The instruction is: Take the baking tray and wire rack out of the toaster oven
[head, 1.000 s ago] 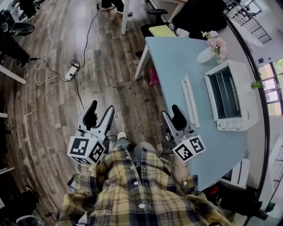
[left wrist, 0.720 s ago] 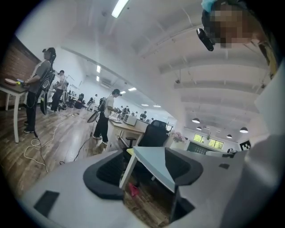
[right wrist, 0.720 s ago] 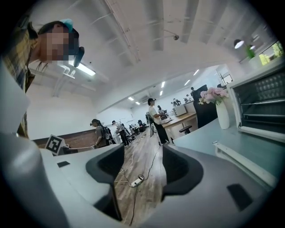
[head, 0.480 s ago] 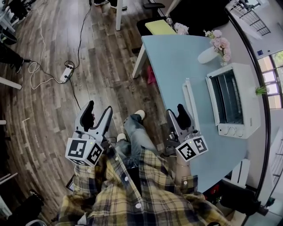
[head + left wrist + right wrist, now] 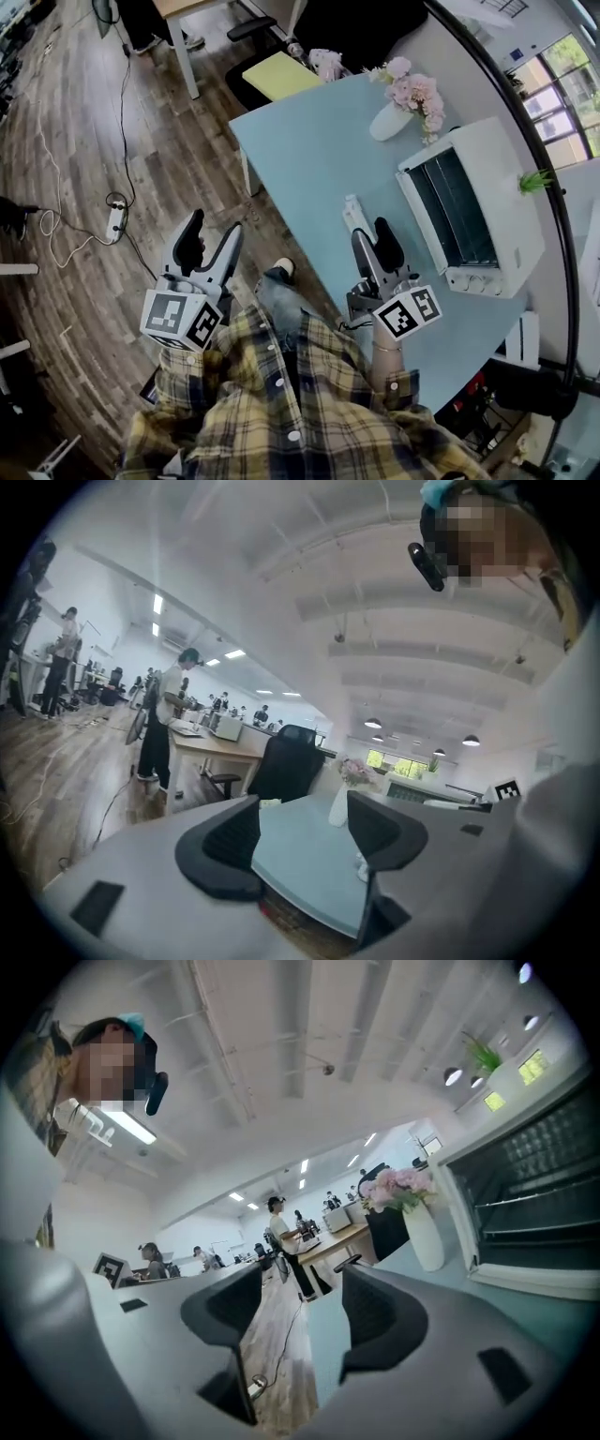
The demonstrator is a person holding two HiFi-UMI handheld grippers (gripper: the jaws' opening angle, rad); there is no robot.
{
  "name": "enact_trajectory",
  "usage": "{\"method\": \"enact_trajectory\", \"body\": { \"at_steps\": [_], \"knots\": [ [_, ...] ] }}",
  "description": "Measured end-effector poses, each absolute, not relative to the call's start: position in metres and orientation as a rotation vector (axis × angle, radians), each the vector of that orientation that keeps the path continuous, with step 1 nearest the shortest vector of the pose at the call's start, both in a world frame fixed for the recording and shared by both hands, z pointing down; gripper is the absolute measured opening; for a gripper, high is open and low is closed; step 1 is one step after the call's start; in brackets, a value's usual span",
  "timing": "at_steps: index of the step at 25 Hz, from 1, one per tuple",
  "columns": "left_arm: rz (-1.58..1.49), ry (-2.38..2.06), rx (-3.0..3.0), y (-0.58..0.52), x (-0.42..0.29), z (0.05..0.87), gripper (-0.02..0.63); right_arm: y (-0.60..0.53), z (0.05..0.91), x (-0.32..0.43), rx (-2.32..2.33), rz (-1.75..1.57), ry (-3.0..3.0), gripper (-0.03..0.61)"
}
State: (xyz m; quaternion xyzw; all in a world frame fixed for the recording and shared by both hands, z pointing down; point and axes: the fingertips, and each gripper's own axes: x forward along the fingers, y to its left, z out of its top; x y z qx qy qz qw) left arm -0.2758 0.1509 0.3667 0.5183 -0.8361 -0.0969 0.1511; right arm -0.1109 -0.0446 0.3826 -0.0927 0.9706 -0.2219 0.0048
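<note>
The white toaster oven [image 5: 487,202] stands at the right of the light blue table [image 5: 309,150], its mouth facing me. Its door hangs open, and the white door handle [image 5: 352,212] shows beside my right gripper. Dark rack bars [image 5: 539,1194] cross the cavity; I cannot make out the baking tray. My right gripper [image 5: 372,234] is open and empty over the table's near edge, short of the door. My left gripper [image 5: 215,225] is open and empty over the wooden floor, left of the table. It points at the table corner [image 5: 300,864].
A white vase of pink flowers [image 5: 394,117] stands on the table beyond the oven. A chair with a yellow seat [image 5: 279,73] is at the far end. A power strip with cables [image 5: 114,220] lies on the floor at left. A small green plant [image 5: 534,180] is behind the oven.
The whole view has swung and shifted as the person walks toward the table. Both grippers came along, staying open and empty; the oven now lies closer to the right gripper.
</note>
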Motion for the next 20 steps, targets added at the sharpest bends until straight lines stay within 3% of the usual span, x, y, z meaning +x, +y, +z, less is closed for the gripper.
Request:
{"method": "enact_trajectory", "body": {
  "at_steps": [9,20],
  "knots": [
    [-0.209,-2.151,1.814,-0.010,-0.277,0.360,0.288,-0.140,0.383,-0.068,-0.661,-0.718,2.897,0.252],
    [-0.114,-1.690,2.207,-0.138,-0.192,0.361,0.288,-0.172,0.389,0.026,-1.153,-0.732,2.634,0.252]
  ]
}}
